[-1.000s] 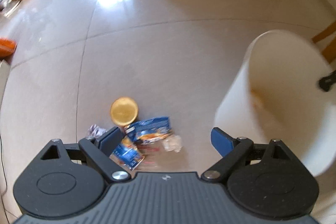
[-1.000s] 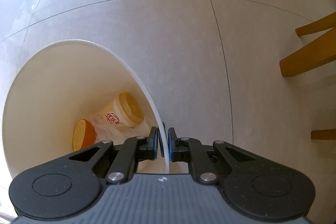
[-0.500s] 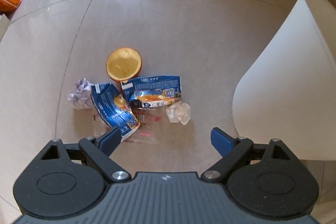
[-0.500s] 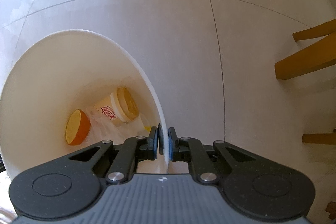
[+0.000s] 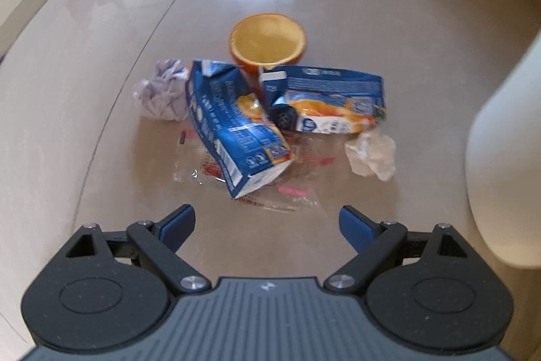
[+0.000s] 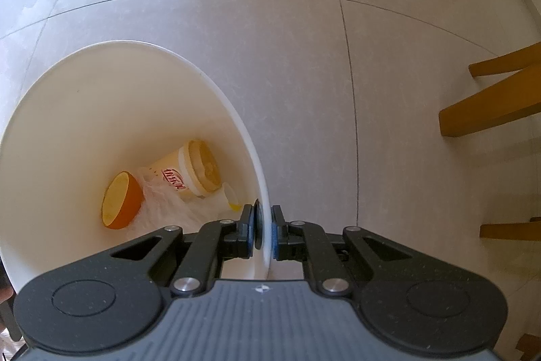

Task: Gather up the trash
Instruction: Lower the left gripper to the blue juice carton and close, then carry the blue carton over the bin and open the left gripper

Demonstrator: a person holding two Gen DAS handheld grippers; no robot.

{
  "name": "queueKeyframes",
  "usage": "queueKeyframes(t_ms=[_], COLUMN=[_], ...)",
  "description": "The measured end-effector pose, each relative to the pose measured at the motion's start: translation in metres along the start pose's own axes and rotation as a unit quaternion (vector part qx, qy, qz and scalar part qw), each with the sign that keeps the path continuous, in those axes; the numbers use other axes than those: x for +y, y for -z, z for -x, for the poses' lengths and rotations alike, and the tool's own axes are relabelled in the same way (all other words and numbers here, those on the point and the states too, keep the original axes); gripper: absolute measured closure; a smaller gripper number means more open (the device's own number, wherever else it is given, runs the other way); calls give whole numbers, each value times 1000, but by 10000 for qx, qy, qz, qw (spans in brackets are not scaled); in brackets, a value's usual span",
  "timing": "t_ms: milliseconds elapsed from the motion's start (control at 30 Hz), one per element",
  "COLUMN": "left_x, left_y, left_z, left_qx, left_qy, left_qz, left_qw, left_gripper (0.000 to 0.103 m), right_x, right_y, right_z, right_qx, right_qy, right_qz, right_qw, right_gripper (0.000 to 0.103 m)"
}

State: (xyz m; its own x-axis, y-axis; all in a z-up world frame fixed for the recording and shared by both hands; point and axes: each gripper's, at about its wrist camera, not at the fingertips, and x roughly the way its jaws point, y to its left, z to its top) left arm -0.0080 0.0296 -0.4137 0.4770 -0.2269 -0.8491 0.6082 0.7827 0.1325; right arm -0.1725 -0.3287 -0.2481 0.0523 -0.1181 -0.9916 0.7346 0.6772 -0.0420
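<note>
blue carton [image 5: 236,127] ahead of gaping left claw [image 5: 267,222]

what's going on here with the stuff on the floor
A person with two handheld grippers is collecting trash. The right gripper is clamped on the rim of a white plastic bin, which already holds a paper cup and an orange peel half. The left gripper hangs open above blue cartons and crumpled paper on the tiled floor.

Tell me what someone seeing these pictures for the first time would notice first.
Probably the litter heap on the tiled floor ahead of the open left tongs: two crushed blue cartons, an orange peel half behind them, and crumpled tissues at the sides. Next, the white bin, its rim pinched by the right tongs, with a cup and another orange peel half inside.
</note>
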Motion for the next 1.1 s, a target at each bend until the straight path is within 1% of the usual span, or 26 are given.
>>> queueKeyframes(t_ms=[100, 167, 200, 267, 300, 333, 400, 533, 633, 733, 833, 967, 1100], left_x=[10, 15, 18, 21, 23, 25, 26, 27, 23, 20, 20, 24, 29], left_y=[-11, -23, -30, -43, -48, -52, -59, -64, -64, -64, -66, -72, -85], left_z=[-3, -3, -4, -12, -15, -20, -28, -36, -45, -52, -54, -55, -54], left_qx=[-79, -157, -175, -98, -62, -13, 69, 132, 315, 375, 444, 531, 725], left_qy=[138, 159, 139, -33, -98, -174, -258, -290, -297, -427, -464, -420, -531], left_qz=[440, 687, 775, 857, 877, 881, 836, 802, 689, 575, 645, 674, 534], left_qw=[9989, 9974, 9967, 9963, 9961, 9960, 9961, 9963, 9967, 9967, 9958, 9954, 9945], left_gripper=[11, 11, 11, 12, 15, 22, 28, 30, 32, 34, 37, 38, 38], right_x=[2, 4, 4, 5, 6, 8, 11, 11, 11, 9, 7, 6, 6], right_y=[0, 1, 2, 2, 2, 2, 2, 1, 1, 3, 4, 5, 5], right_z=[-1, -1, -1, 0, 0, -1, -3, -3, -3, -2, -1, -1, -1], right_qx=[-4, 0, 1, 18, 21, 11, -7, 34, 3, -21, -25, -19, -52], right_qy=[56, 67, 62, 85, 130, 198, 314, 300, 299, 276, 238, 236, 224], right_qz=[3, 2, 2, -41, -40, 23, 56, -41, -79, -122, -117, -116, -91], right_qw=[10000, 10000, 10000, 10000, 9999, 9998, 9995, 9995, 9995, 9995, 9996, 9997, 9997], right_gripper=[90, 91, 91, 91, 90, 90, 88, 89, 89, 89, 89, 89, 89])
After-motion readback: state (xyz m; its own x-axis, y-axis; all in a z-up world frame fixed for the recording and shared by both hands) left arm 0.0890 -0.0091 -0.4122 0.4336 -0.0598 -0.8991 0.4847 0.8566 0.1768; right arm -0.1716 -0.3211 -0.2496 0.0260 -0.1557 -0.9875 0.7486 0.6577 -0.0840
